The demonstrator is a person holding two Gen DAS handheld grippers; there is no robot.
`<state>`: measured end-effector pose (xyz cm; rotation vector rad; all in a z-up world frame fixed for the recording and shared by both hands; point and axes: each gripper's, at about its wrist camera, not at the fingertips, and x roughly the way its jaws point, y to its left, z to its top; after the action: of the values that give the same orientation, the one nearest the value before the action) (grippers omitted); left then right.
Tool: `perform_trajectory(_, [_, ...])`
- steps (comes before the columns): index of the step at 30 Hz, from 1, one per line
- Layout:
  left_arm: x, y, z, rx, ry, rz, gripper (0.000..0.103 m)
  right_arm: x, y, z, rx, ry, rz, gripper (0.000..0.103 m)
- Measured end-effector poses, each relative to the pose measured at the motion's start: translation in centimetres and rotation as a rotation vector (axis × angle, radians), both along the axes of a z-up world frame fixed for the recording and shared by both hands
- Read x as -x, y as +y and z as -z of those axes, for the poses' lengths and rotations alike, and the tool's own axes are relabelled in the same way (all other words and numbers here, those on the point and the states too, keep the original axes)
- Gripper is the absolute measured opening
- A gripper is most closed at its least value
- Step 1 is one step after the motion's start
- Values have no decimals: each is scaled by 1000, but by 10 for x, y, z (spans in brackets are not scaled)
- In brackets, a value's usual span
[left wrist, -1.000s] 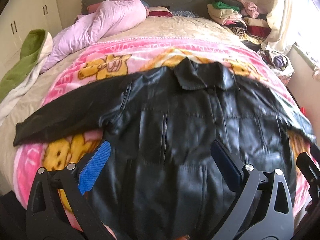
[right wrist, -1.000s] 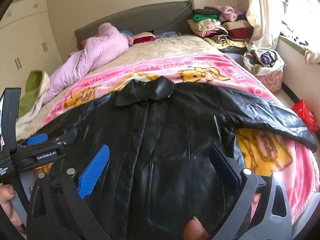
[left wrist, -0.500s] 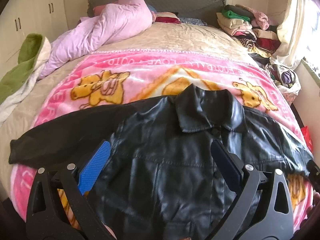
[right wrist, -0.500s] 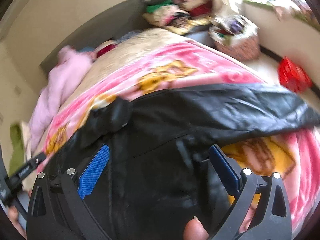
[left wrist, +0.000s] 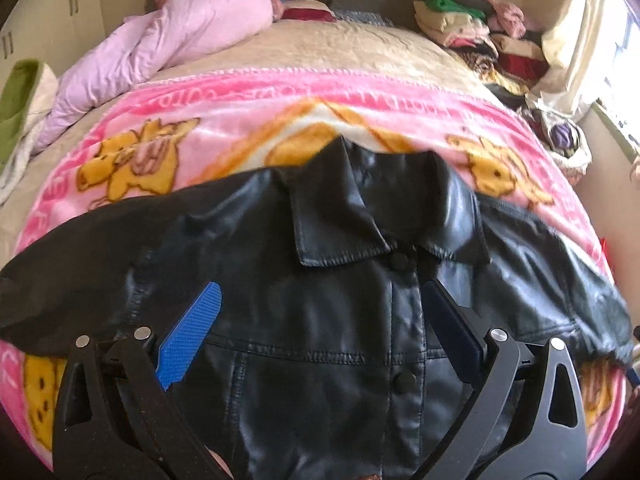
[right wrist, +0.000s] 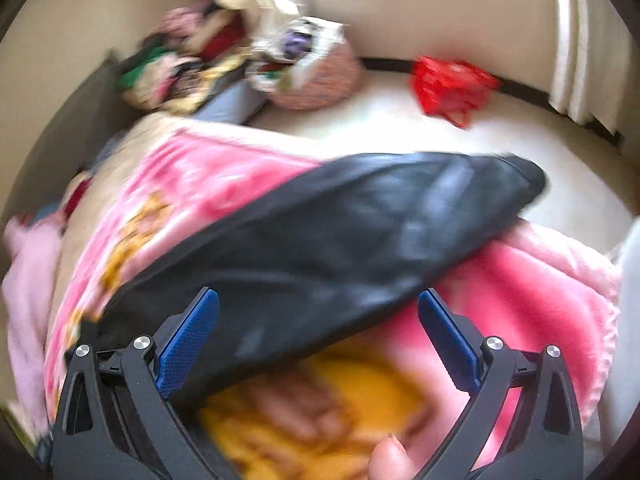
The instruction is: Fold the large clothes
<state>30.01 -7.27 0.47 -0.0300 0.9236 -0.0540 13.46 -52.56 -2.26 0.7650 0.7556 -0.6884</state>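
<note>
fingers (right wrist: 186, 344) spread wide, holding nothing | right gripper (right wrist: 318, 344) nearest jacket sleeve (right wrist: 360, 236) | sleeve axis slants up-right, cuff past bed edge

Lettering on the blanket, too warped to read

The pink blanket (left wrist: 248, 92) carries a row of pale capital letters along its far border, across the upper middle of the left wrist view, upside down to the camera and too stretched to make out as words. More letters run down its left edge at the lower left, equally unclear. The right wrist view is blurred and shows no writing that can be read.
</note>
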Motion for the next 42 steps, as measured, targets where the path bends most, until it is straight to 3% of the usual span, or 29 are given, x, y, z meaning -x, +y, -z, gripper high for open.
perform_trajectory(6, [-2, -5, 13, -72, -11, 8, 94, 13, -48, 31, -108, 12, 132, 99])
perform_trajectory(11, [-6, 1, 20, -95, -9, 4, 94, 8, -83, 46, -201, -62, 201, 99])
perform_trajectory(14, [-7, 6, 21, -89, -7, -4, 94, 5, -92, 43, -174, -119, 220, 99])
perform_trajectory(15, [-8, 8, 21, -84, -7, -5, 94, 3, -96, 42, -158, -138, 213, 95])
perform_trajectory(16, [-8, 10, 20, -77, -9, -4, 94, 2, -100, 42, -149, -148, 209, 72])
perform_trajectory(17, [-8, 12, 19, -75, -10, -5, 94, 1, -104, 42, -131, -154, 210, 57])
perform_trajectory(18, [-8, 14, 18, -73, -11, -10, 94, 1, -108, 41, -122, -182, 197, 33])
perform_trajectory(20, [-8, 21, 15, -61, -11, -27, 94, 1, -113, 39, -135, -242, 163, 21])
perform_trajectory(24, [-8, 31, 8, -32, -15, -46, 94, 1, -98, -5, -41, -373, 36, 10])
perform_trajectory(27, [-7, 40, 0, -8, -21, -57, 94, -6, -77, -48, 20, -478, -70, 9])
perform_trajectory(34, [-6, 75, -22, 90, -33, -90, 94, -34, 12, -142, 224, -598, -351, 8])
perform_trajectory(38, [-1, 104, -38, 179, -50, -109, 94, -44, 65, -170, 263, -650, -479, 8])
perform_trajectory(42, [3, 134, -50, 253, -58, -148, 94, -55, 127, -183, 219, -721, -636, 8])
